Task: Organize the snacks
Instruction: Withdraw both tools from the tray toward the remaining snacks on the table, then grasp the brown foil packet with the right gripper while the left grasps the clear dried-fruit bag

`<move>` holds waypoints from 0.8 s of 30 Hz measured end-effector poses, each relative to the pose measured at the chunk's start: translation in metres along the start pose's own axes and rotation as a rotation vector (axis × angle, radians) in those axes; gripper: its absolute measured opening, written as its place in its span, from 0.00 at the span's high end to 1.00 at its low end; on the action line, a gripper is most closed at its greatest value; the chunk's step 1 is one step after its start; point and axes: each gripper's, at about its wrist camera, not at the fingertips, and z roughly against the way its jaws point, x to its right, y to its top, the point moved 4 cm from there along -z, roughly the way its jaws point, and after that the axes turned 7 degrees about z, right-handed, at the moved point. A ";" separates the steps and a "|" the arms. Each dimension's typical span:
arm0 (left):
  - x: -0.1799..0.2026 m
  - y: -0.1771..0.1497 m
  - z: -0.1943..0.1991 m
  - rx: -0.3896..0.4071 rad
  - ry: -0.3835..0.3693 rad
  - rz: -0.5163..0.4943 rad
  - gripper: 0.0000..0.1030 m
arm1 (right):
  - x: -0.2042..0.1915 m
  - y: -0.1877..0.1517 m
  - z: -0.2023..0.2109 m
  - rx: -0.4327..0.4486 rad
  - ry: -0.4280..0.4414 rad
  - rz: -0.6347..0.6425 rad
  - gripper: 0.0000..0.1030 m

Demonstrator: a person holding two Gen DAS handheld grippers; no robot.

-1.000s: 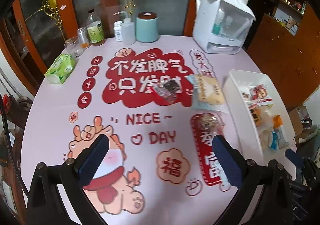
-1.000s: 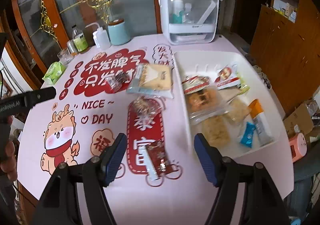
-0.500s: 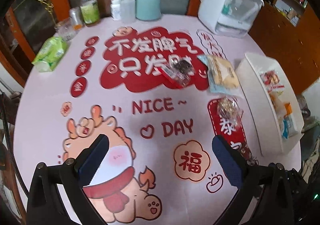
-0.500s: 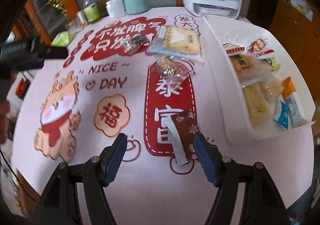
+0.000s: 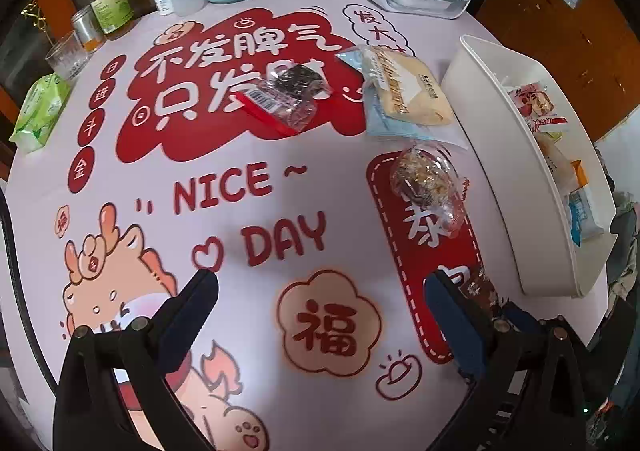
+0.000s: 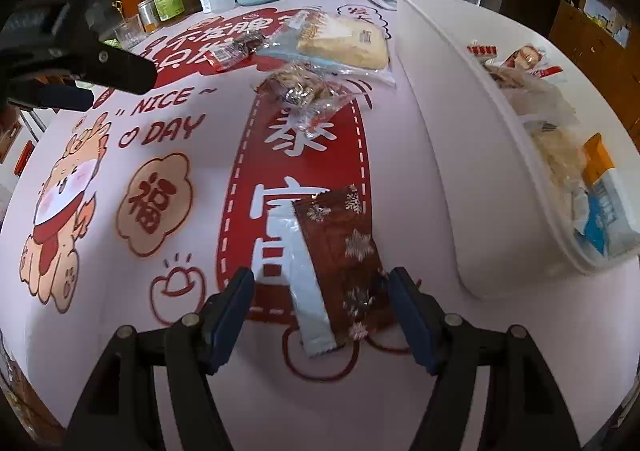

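Brown snowflake-print snack packet point(image 6: 340, 251) lay flat on table point(image 6: 400, 391), between spread fingers of right tool point(image 6: 322, 315), silver seam strip on its left side; not yet pinched. White bin point(image 6: 440, 171) just beside it to right, already holding several snacks. Judged step: grasp packet. Advice: lower fingers to table, straddle packet across its narrow width, close gently since thin wrapper may slide or crumple, then lift clear of bin wall. Left tool point(image 5: 320, 315) spread, empty, hovering over table. Nut-cluster packet point(image 6: 304, 91), bread packet point(image 6: 340, 43), dark packet point(image 6: 236, 49) waited farther off.
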 end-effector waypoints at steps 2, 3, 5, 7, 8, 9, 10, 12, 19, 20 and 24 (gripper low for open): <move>0.005 0.003 -0.003 -0.003 0.002 -0.003 0.01 | 0.001 0.004 -0.002 0.023 0.009 0.012 0.32; 0.007 0.004 -0.005 -0.004 0.002 -0.003 0.01 | 0.001 0.005 -0.002 0.027 0.008 0.018 0.32; 0.013 0.008 -0.009 -0.008 0.002 -0.003 0.01 | 0.001 0.007 -0.004 0.027 0.009 0.032 0.32; 0.019 0.011 -0.014 -0.016 0.000 -0.001 0.01 | 0.001 0.008 -0.004 0.032 0.007 0.042 0.40; 0.020 0.012 -0.016 -0.019 -0.001 -0.001 0.01 | 0.002 0.008 -0.003 0.037 0.001 0.048 0.54; 0.023 0.014 -0.019 -0.023 -0.003 0.001 0.01 | 0.002 0.008 -0.003 0.033 0.010 0.050 0.54; 0.026 0.016 -0.022 -0.028 -0.006 0.003 0.01 | 0.004 0.008 -0.002 0.031 0.022 0.049 0.56; 0.032 0.018 -0.028 -0.037 -0.012 0.005 0.01 | 0.005 0.005 0.000 0.022 0.041 0.055 0.60; 0.055 0.026 -0.045 -0.065 -0.021 -0.006 0.01 | 0.002 -0.011 0.018 -0.010 0.115 0.129 0.63; 0.057 0.027 -0.047 -0.067 -0.020 -0.006 0.01 | 0.001 -0.012 0.024 -0.007 0.130 0.143 0.63; 0.067 0.036 -0.058 -0.078 -0.014 0.008 0.01 | 0.002 -0.007 0.059 0.041 0.216 0.170 0.63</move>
